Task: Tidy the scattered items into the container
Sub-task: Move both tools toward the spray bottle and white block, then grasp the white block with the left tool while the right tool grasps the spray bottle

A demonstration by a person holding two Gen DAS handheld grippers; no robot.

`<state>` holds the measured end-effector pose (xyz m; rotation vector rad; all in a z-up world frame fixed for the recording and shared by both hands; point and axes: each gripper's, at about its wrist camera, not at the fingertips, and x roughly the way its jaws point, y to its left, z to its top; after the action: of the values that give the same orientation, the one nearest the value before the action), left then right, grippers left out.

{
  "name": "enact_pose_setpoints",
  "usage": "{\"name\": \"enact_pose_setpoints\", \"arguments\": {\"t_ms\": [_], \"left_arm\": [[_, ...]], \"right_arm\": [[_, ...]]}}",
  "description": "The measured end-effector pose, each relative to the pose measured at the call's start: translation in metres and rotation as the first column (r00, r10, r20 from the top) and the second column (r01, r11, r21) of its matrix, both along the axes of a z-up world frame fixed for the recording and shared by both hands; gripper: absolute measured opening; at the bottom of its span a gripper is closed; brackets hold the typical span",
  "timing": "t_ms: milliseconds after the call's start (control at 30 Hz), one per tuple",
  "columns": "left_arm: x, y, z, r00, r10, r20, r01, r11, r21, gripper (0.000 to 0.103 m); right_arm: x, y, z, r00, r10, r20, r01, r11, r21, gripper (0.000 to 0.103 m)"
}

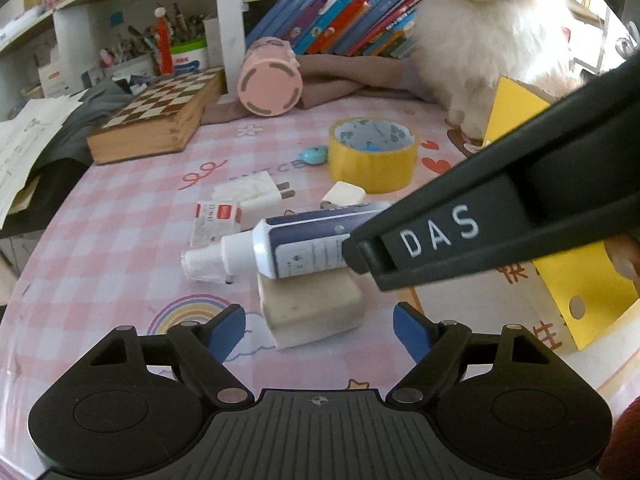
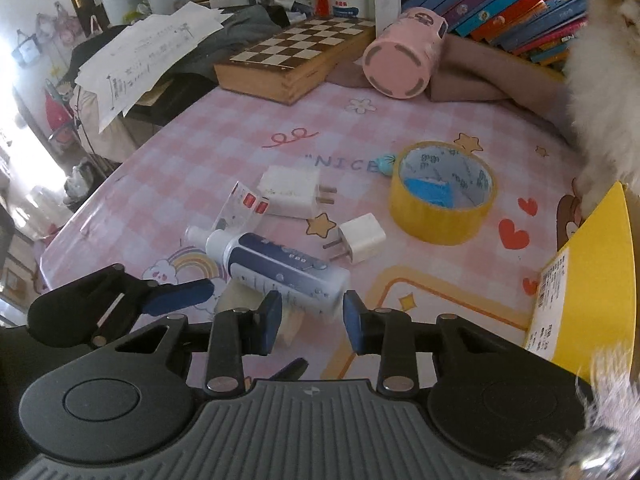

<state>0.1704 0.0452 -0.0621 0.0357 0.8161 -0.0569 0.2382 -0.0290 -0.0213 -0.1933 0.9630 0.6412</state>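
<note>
Nearest: the left gripper, fingers spread wide and holding nothing, hovers low over a beige block (soap or eraser, cannot tell) lying on the pink checked counter.

A white-and-navy bottle lies on its side across the top of that block, cap end pointing away to the left. The right gripper sits at the bottle's base end, fingers at a middling gap either side of it. No firm contact shows, so I judge it poised to close, not yet gripping.

Just beyond: a small clear packet with red labels touching the bottle's neck, a large white plug adapter, a smaller white plug.

Further back: a yellow tape roll standing on its flat side with something blue inside it, and a small teal object just beside it.

To the right: the yellow box, presumably the container. Its inside is not visible from either view.

Far edge: a chessboard case, a pink cylinder on its side, a row of books, and a fluffy white cat sitting by the box.

Progress: early, by my reckoning. Every loose item I can count lies out on the counter; the bottle looks like the one in hand.
</note>
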Motion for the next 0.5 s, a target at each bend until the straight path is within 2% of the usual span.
{"name": "enact_pose_setpoints", "arguments": {"t_ms": [67,167,233,367,400,500], "left_arm": [[0.002,-0.001,-0.001,1.0,-0.002,-0.003,0.002,1.0,0.004,0.08],[0.006,-0.001,-0.003,1.0,0.017,0.003,-0.017,1.0,-0.016,0.079],[0.01,-0.001,-0.004,1.0,0.029,0.008,-0.029,0.999,-0.025,0.079],[0.013,-0.001,-0.007,0.999,0.038,0.03,-0.037,0.999,-0.039,0.078],[0.012,-0.001,-0.009,0.999,0.038,0.036,-0.036,0.999,-0.037,0.076],[0.011,0.002,-0.012,0.998,0.039,0.05,-0.038,0.999,-0.01,0.057]], "right_arm": [[-0.001,0.001,0.003,1.0,0.018,0.014,-0.018,1.0,0.01,0.045],[0.004,0.003,0.003,1.0,0.017,0.024,-0.017,1.0,0.006,0.054],[0.01,0.002,0.001,1.0,0.007,-0.004,-0.007,1.0,0.016,0.061],[0.018,0.002,-0.005,0.998,0.008,-0.062,-0.006,0.999,0.037,0.065],[0.019,0.002,-0.006,0.997,0.01,-0.072,-0.007,0.999,0.04,0.065],[0.021,0.004,-0.009,0.995,0.023,-0.099,-0.018,0.999,0.051,0.065]]}}
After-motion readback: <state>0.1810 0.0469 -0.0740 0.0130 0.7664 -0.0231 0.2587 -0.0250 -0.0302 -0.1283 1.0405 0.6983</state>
